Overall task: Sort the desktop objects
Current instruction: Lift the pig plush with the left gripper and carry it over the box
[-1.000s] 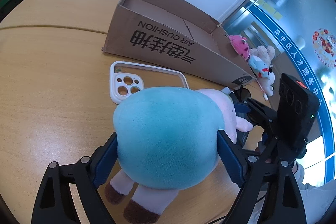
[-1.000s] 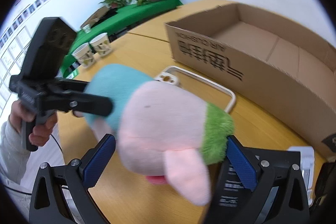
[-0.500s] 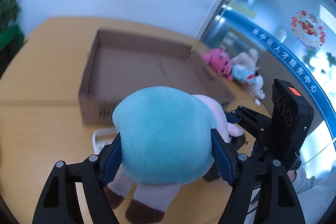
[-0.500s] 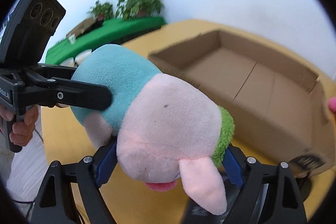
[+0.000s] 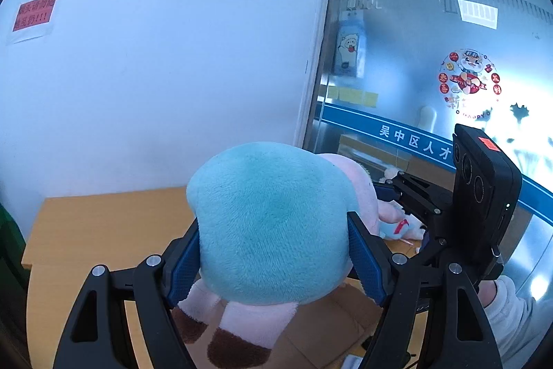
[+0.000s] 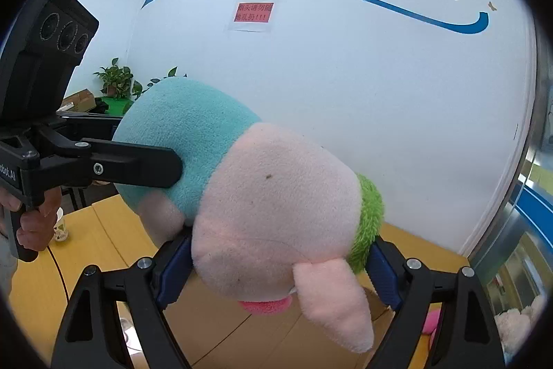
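I have the plush pig clamped in both tongs at once. My left tongs squeeze its teal body from either side, blue pads sunk into the fur, and my right tongs pinch its pink head just behind the green collar. Both sets stand fairly wide apart, yet they are full: the toy is fat, so the jaws close on it rather than on air. I take it with two grips because it is soft and floppy (one pinch would let the rest sag and swing). It hangs in the air, well clear of the wooden table, tilted with its head toward my right side.

The cardboard box where I judge it belongs shows only as a brown patch under the pig's legs in the left view; its rim and inside are mostly covered by the toy. In the right view the brown patch under the pig could be table or box; I cannot tell. Other plush toys peep in at the lower right edge, cut off. A paper cup stands far left, half behind my left hand.
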A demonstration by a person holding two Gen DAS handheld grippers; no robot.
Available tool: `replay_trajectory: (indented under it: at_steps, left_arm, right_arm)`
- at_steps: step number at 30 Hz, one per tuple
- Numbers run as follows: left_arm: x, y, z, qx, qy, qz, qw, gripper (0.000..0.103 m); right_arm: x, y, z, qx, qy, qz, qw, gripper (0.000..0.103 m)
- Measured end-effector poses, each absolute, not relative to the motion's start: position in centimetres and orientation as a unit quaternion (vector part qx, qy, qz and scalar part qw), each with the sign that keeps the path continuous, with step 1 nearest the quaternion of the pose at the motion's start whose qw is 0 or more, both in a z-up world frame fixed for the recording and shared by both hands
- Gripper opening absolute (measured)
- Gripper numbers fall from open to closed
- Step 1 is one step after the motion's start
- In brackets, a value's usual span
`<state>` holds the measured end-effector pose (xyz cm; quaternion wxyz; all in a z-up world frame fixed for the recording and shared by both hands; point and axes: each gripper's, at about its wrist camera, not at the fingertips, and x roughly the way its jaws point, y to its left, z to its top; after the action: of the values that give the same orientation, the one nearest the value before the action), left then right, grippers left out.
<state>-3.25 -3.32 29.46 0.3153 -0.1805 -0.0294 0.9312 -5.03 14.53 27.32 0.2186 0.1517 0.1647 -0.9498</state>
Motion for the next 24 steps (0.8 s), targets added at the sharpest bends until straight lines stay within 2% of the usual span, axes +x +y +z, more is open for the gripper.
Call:
replay_trajectory:
  at_steps: [4,7,15,22,24]
  left_arm:
    - [-9.4,-4.0,29.2,-0.204,-0.042,0.929,0.307,0.074]
    - [-14.2,-4.5,26.4,-0.245,-0.057,0.922,0.294,0.074]
    - [-24.6,-6.8,13.5,-0.382,-0.095,0.886,0.246,0.074]
    - [-28.1,-8.5,4.4,-0.474,-0.132,0.845,0.207,0.075]
    - [-28.4,-9.0,2.9,-0.494,-0.150,0.836,0.186,0.079]
  right_arm:
    - [-10.0,14.6,28.3,0.164,0.164,-0.947,0.223,0.087]
    - [-15.1,13.5,26.1,0.193,0.158,-0.941,0.228,0.087]
    - [-26.1,12.0,13.1,0.325,0.079,-0.908,0.254,0.087]
    - [-28.5,10.2,3.5,0.405,0.056,-0.874,0.264,0.087]
    - [-28.9,9.7,1.9,0.417,0.059,-0.867,0.266,0.087]
